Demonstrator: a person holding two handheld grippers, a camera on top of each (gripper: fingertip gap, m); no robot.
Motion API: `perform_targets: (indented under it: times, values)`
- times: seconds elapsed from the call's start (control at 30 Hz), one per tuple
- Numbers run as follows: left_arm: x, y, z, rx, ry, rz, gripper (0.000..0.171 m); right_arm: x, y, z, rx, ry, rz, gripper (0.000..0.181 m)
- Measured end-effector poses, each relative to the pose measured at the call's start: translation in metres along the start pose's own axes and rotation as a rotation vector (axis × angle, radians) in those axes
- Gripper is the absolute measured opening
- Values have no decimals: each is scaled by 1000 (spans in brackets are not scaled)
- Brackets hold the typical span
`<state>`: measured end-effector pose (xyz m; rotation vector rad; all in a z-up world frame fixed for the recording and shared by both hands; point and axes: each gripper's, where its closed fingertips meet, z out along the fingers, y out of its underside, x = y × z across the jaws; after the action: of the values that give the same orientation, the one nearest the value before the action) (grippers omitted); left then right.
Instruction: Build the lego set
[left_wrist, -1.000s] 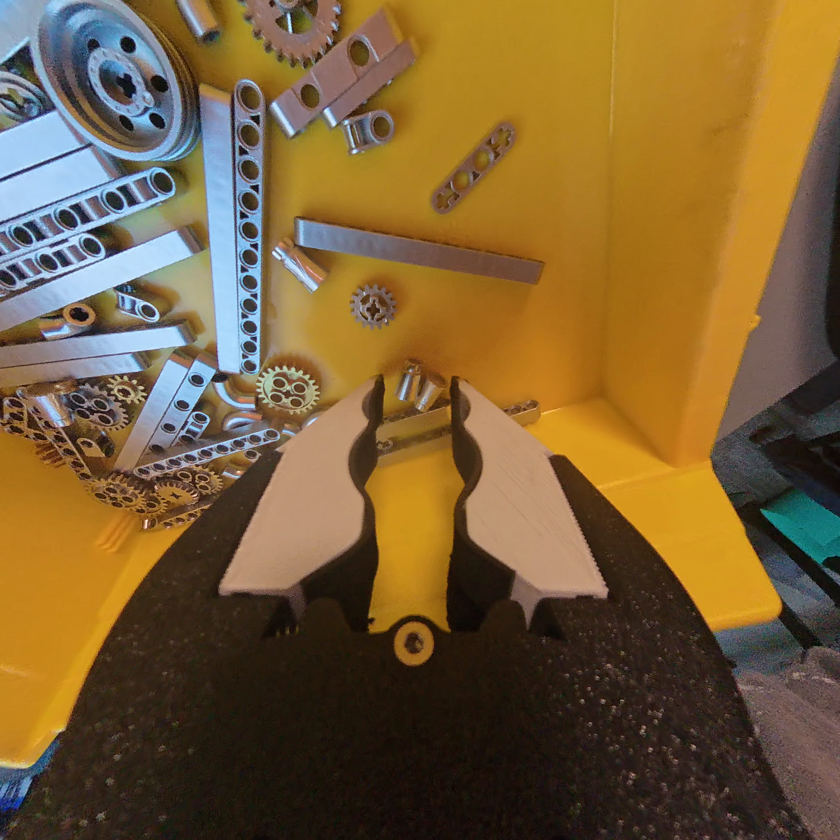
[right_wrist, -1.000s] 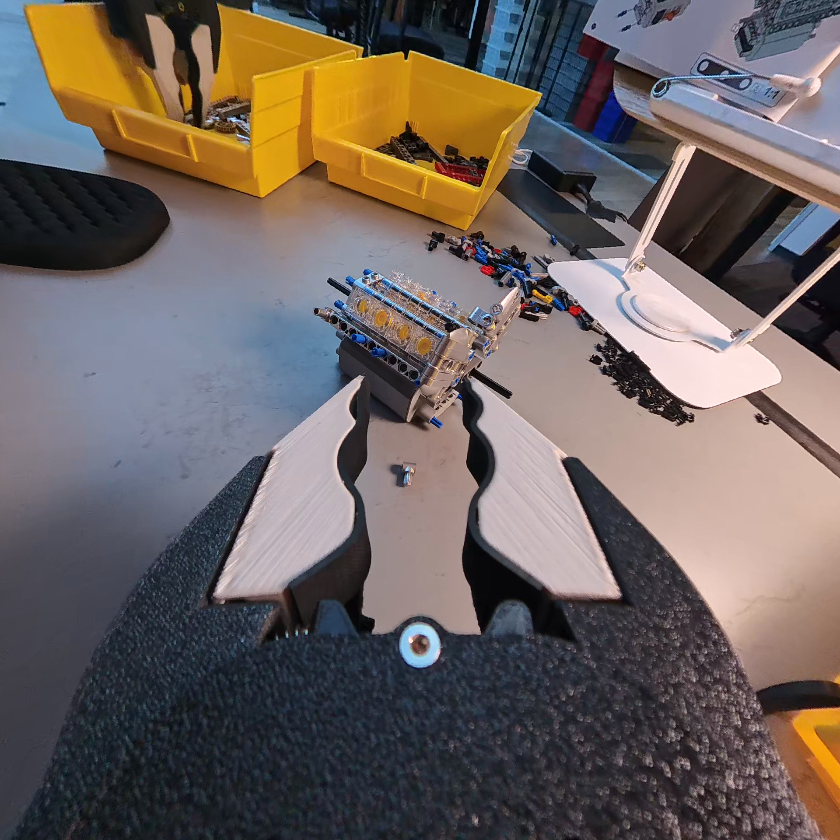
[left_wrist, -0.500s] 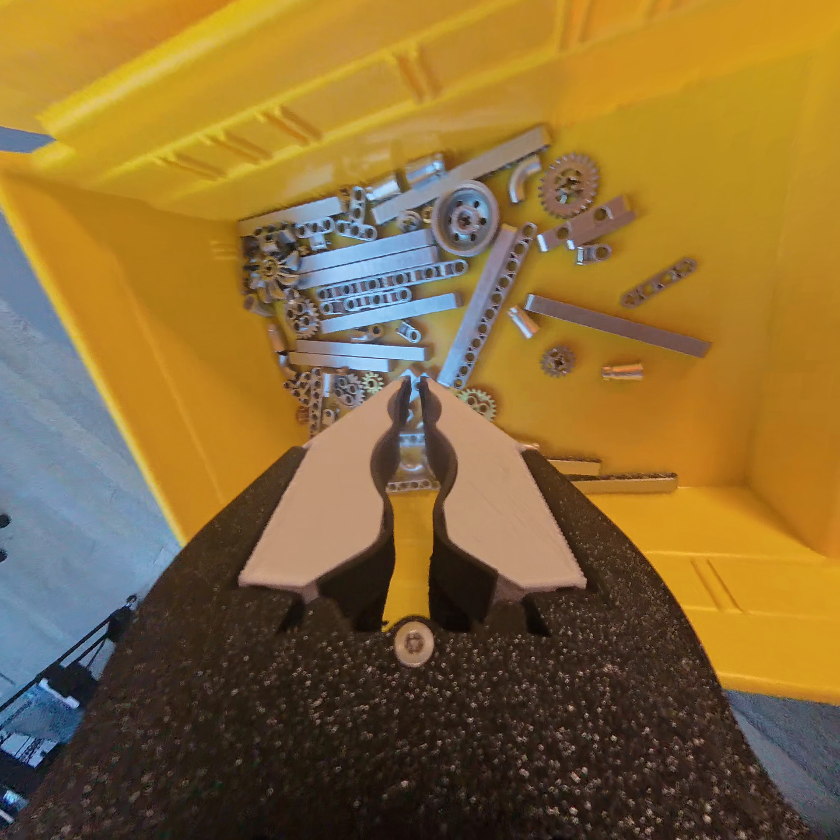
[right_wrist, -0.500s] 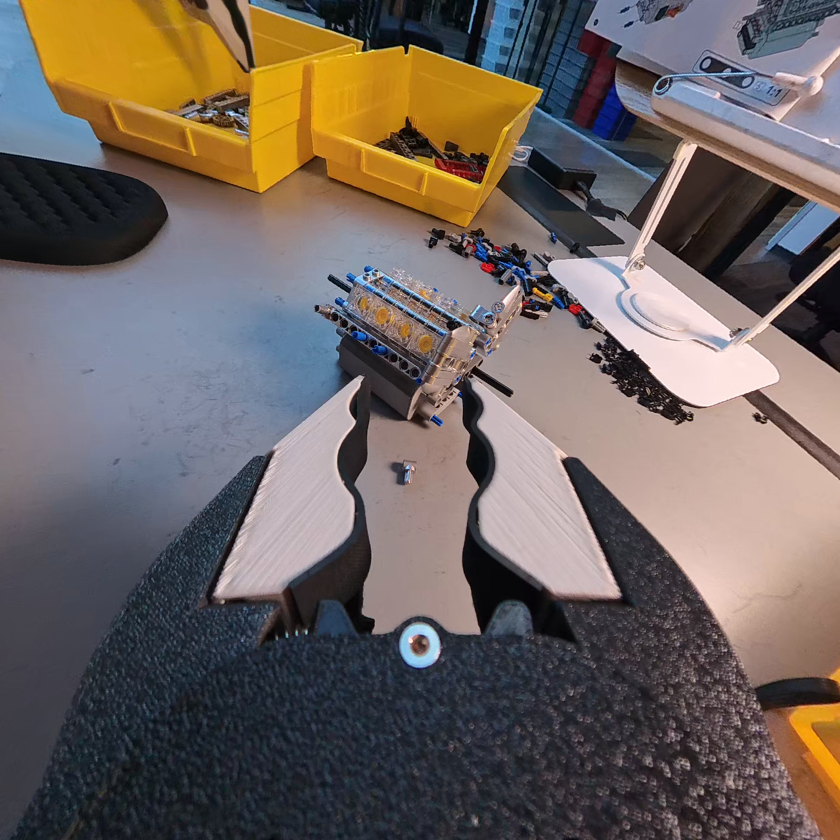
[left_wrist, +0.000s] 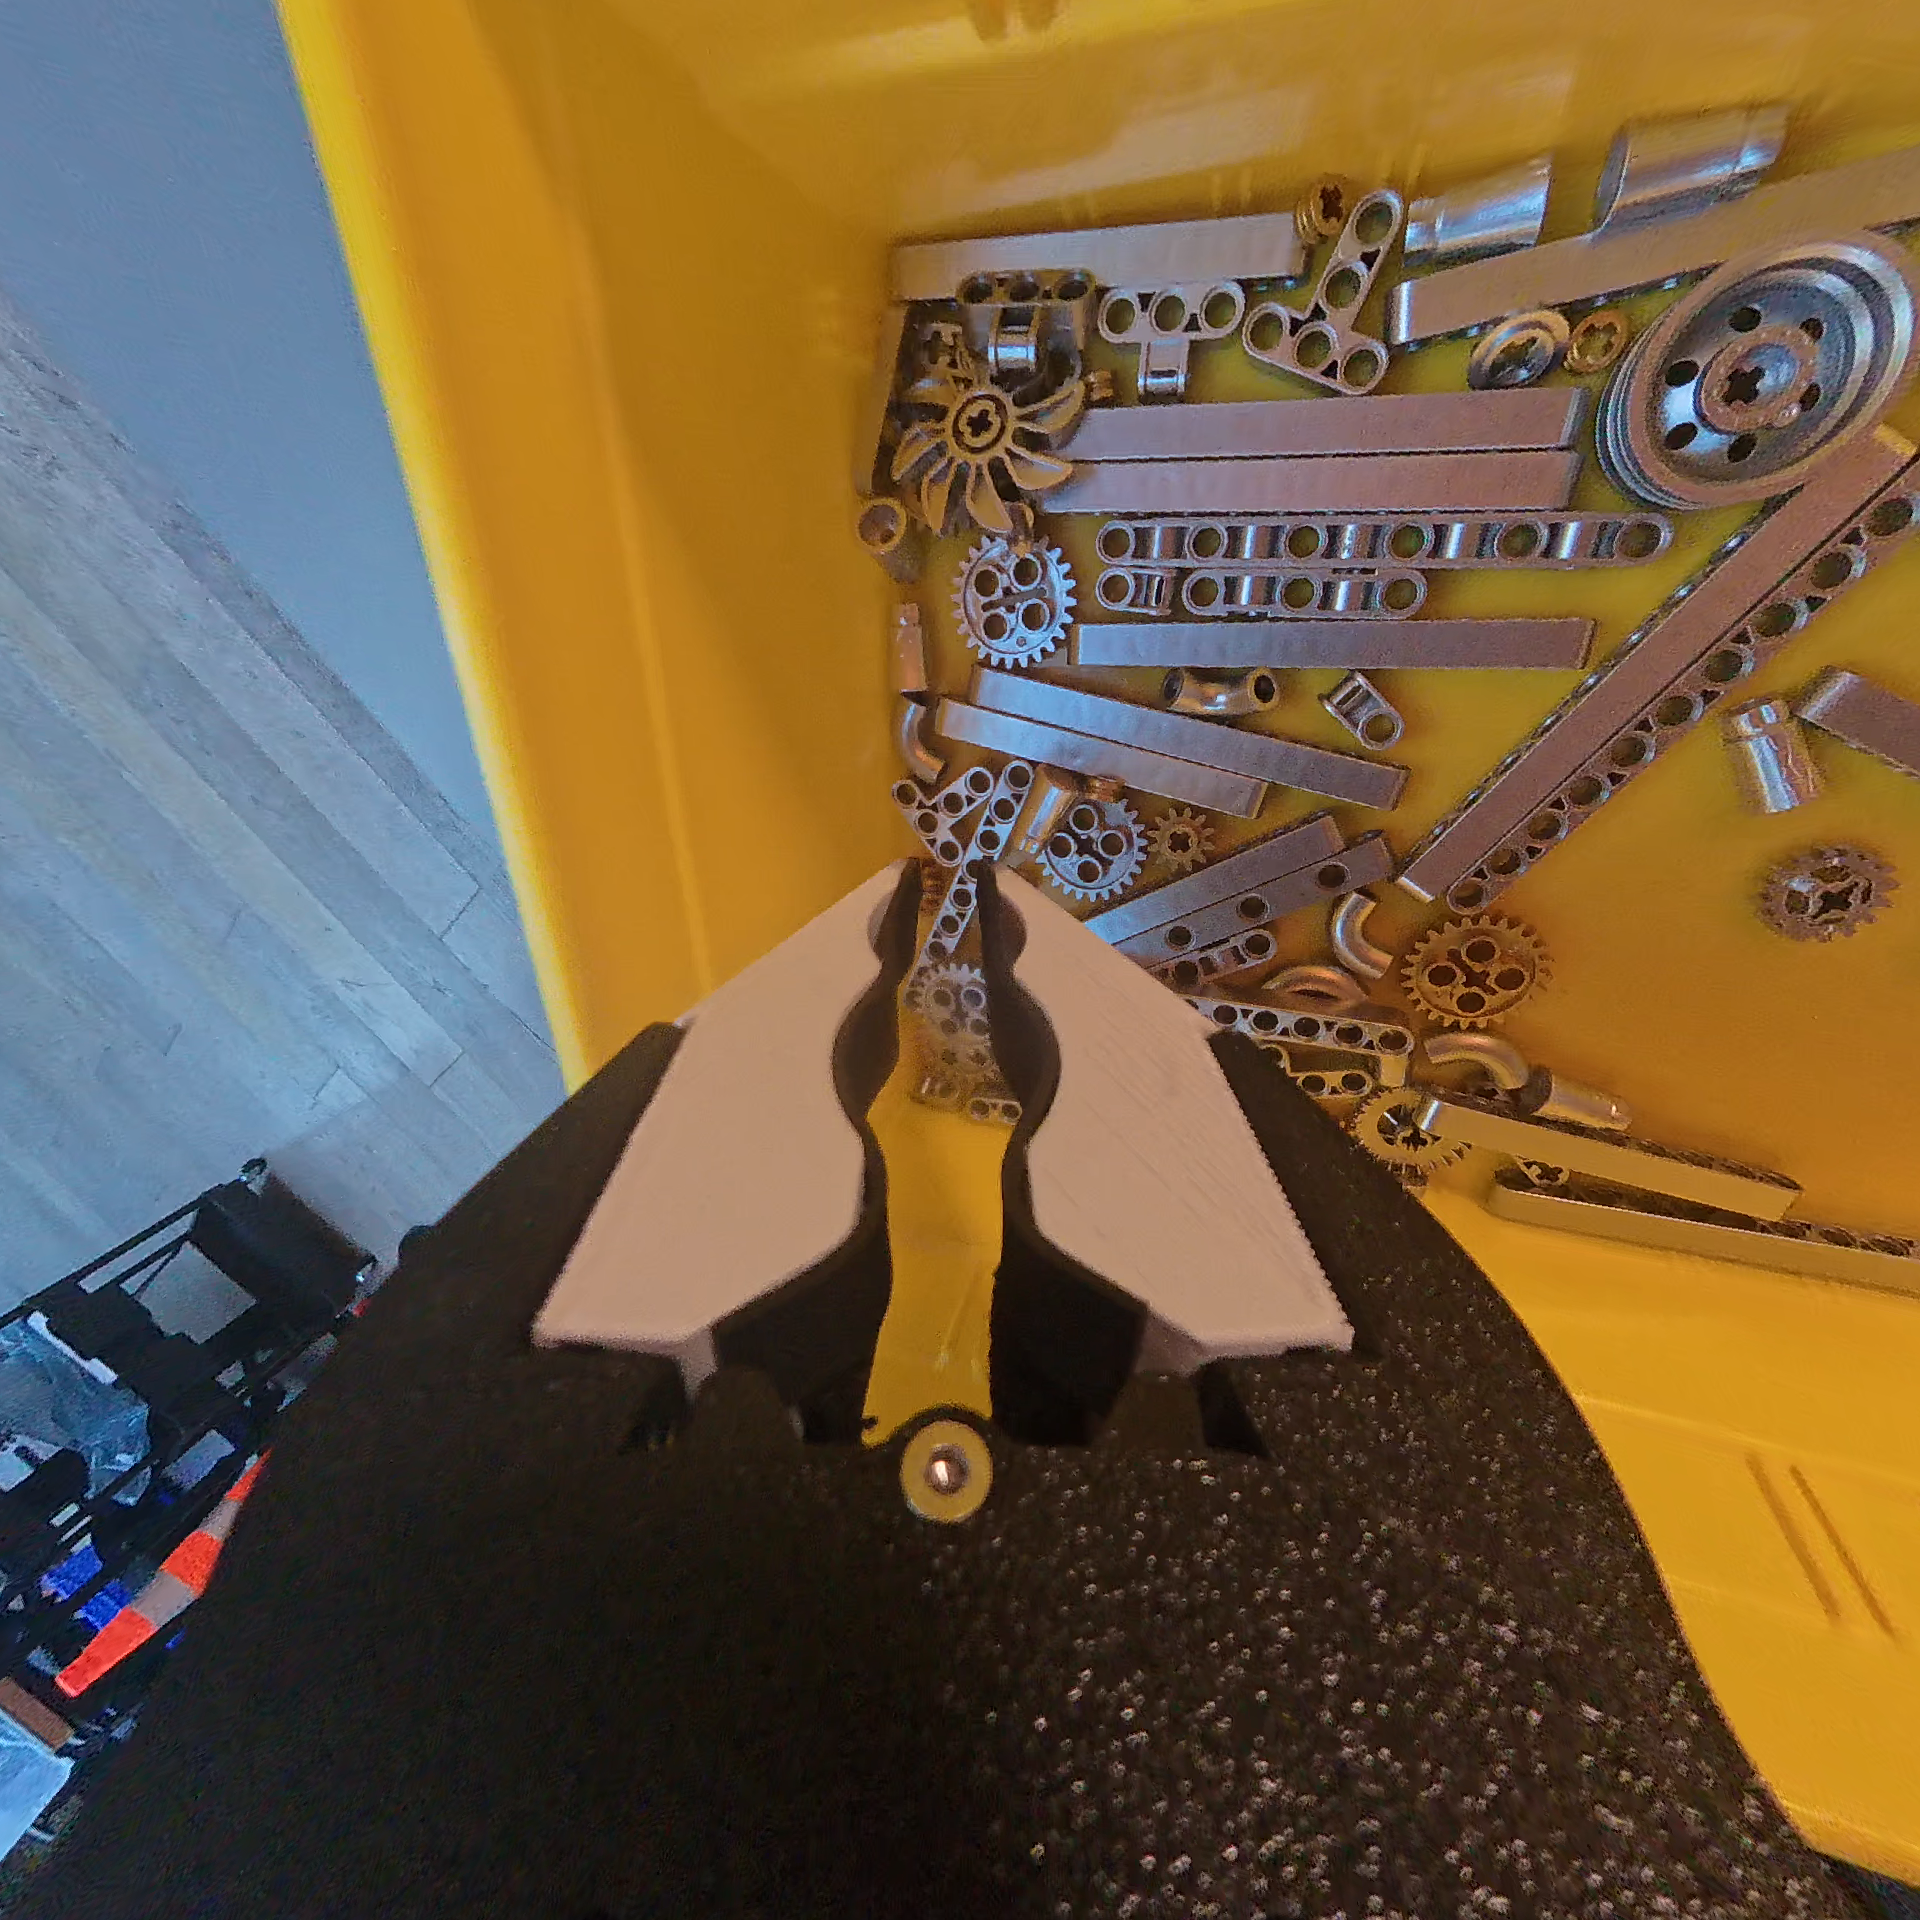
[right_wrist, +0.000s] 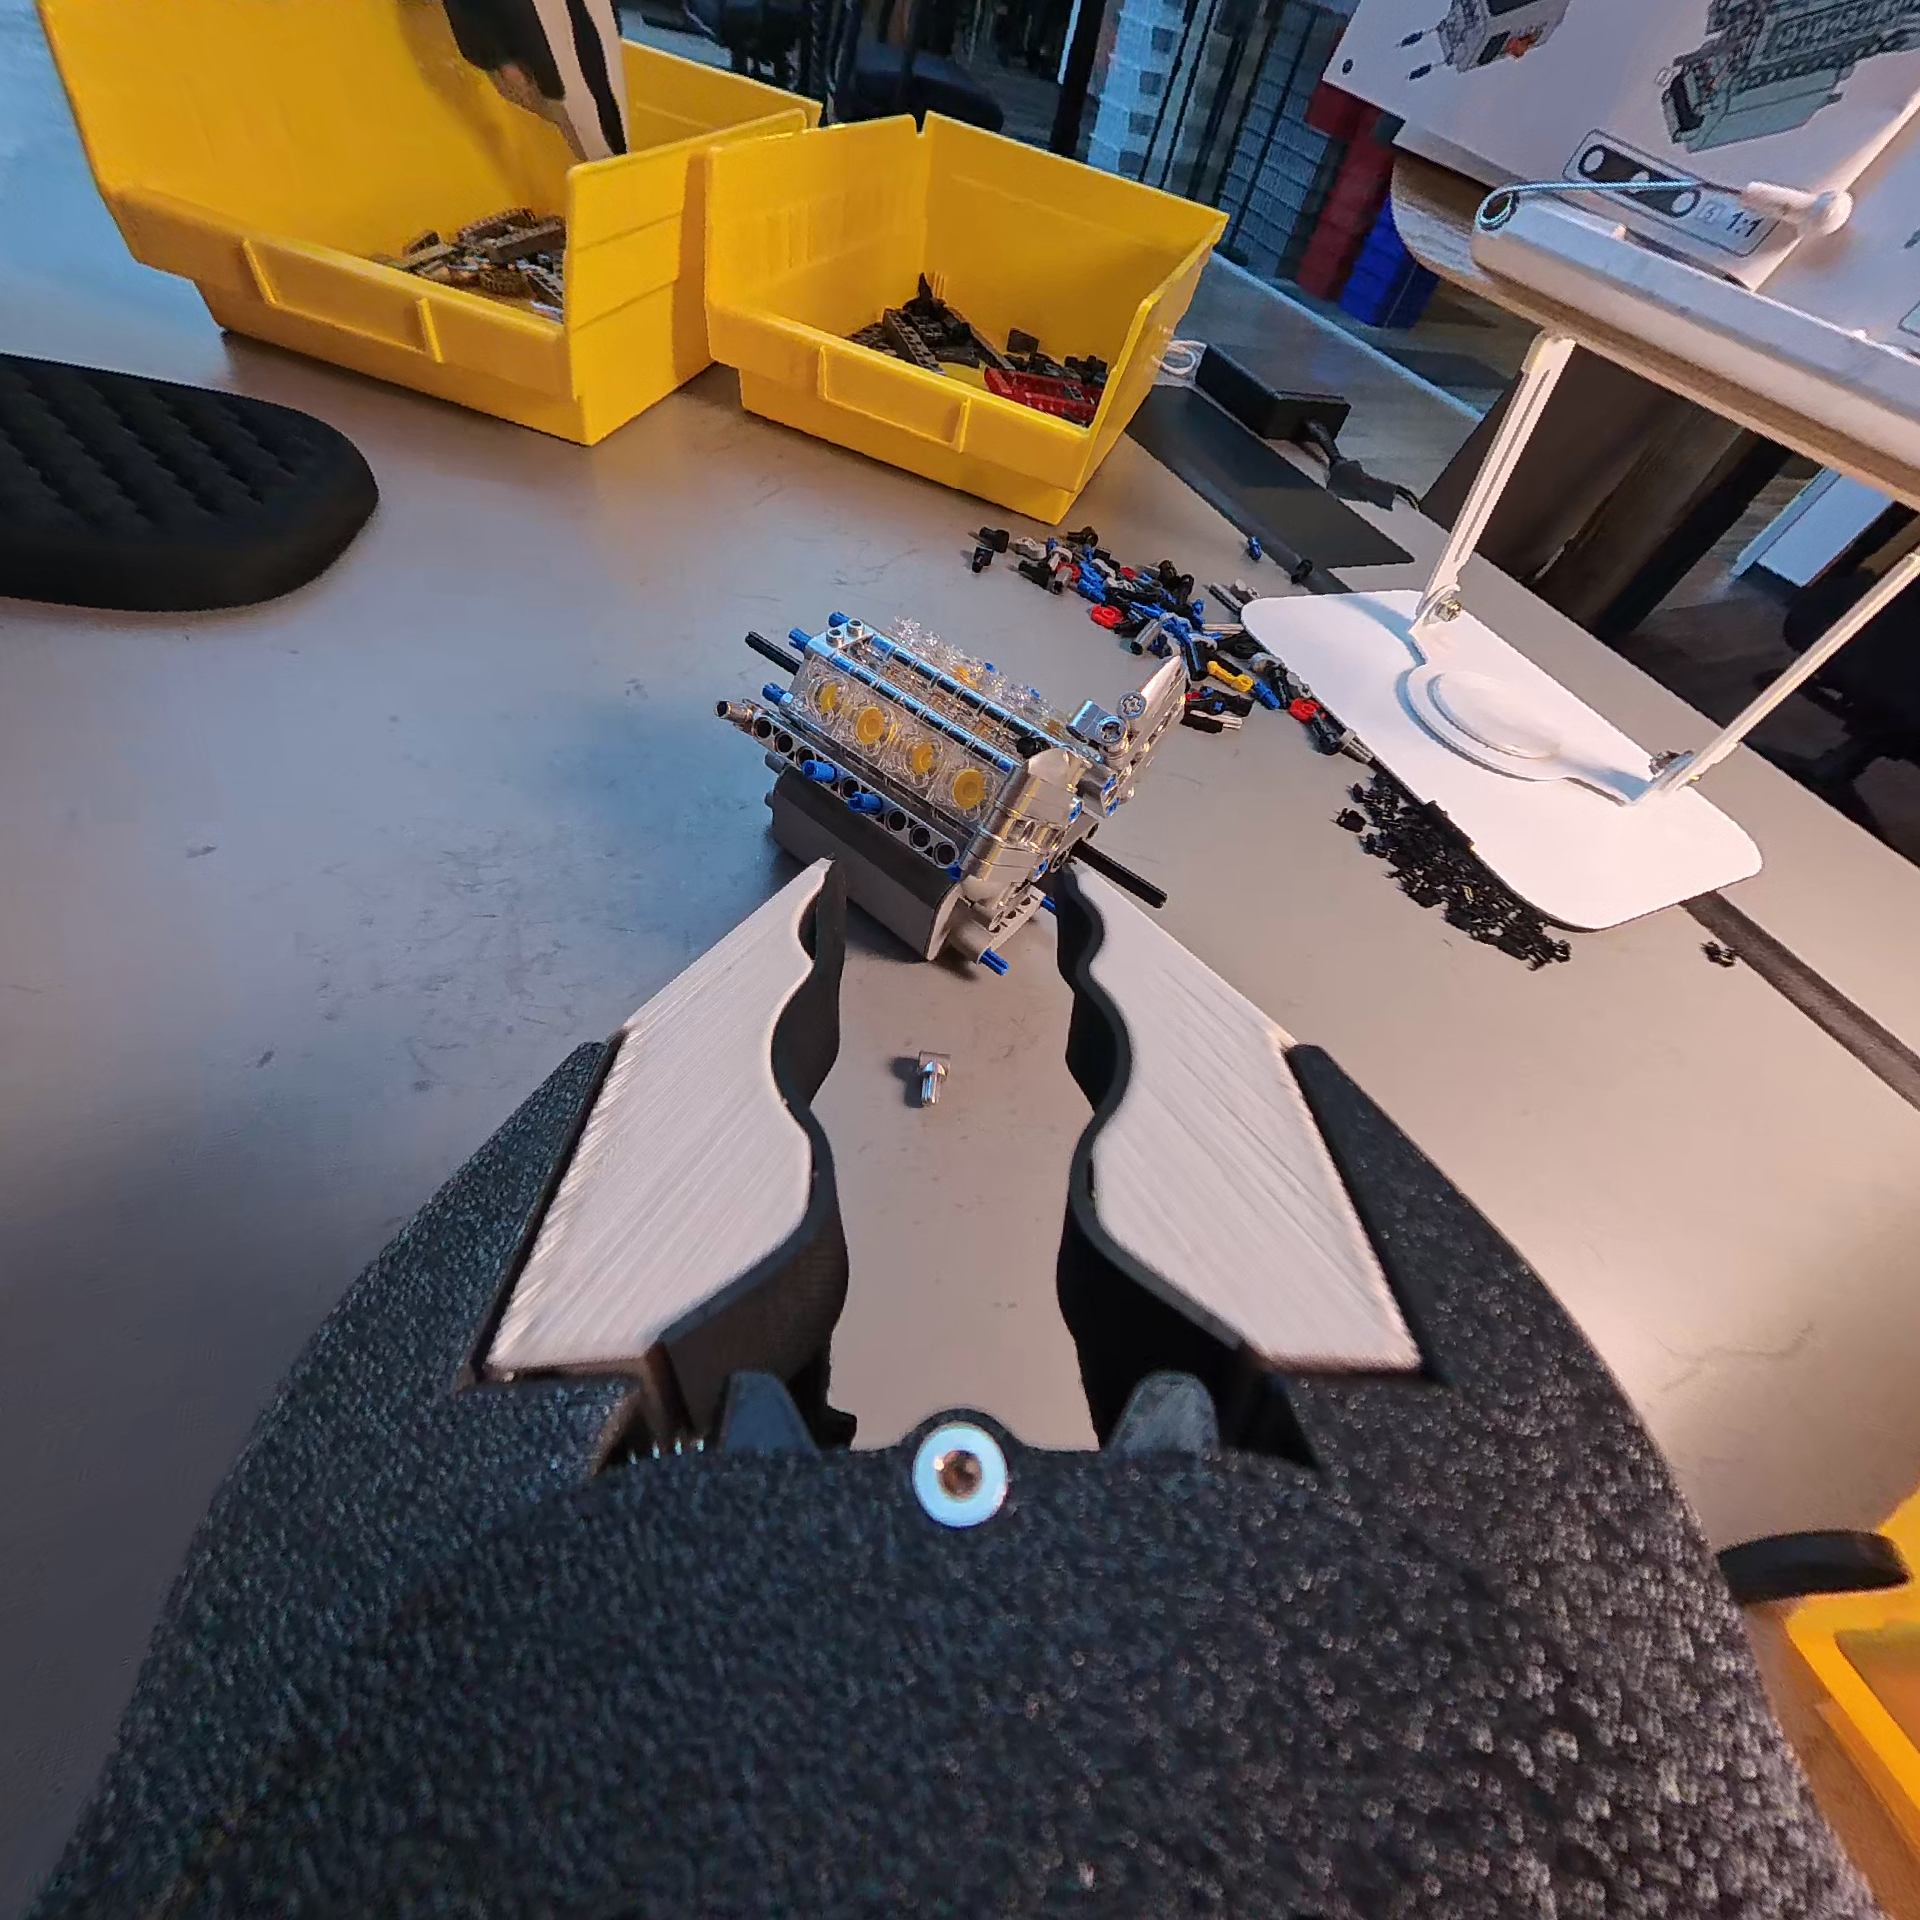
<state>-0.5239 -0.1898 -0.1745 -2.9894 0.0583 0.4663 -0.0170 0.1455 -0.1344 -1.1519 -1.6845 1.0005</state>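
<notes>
Bins (right_wrist: 582, 343), two, yellow, side by side

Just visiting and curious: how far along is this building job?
Done: an engine model stands assembled on the table. In hand: the left gripper, inside the yellow bin, seems closed on a thin holed strip. Left: the right gripper is open over a small silver pin; loose parts lie nearby.

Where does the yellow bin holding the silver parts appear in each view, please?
Left wrist view: the yellow bin fills the top and right, silver parts on its floor.
Right wrist view: top left corner, leftmost of two bins.
Shared landmark: the left gripper, bottom centre in its own view, over this bin in the right view.
</notes>
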Motion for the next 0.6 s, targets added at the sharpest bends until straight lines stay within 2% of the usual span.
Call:
perform_targets:
  times: [0.3, 0.6]
  values:
    - [21, -1, 20, -74, 90, 69, 8, 0, 1, 0, -6, 2, -1, 40]
    - [51, -1, 9, -84, 220, 120, 8, 1, 0, -3, 1, 8, -3, 40]
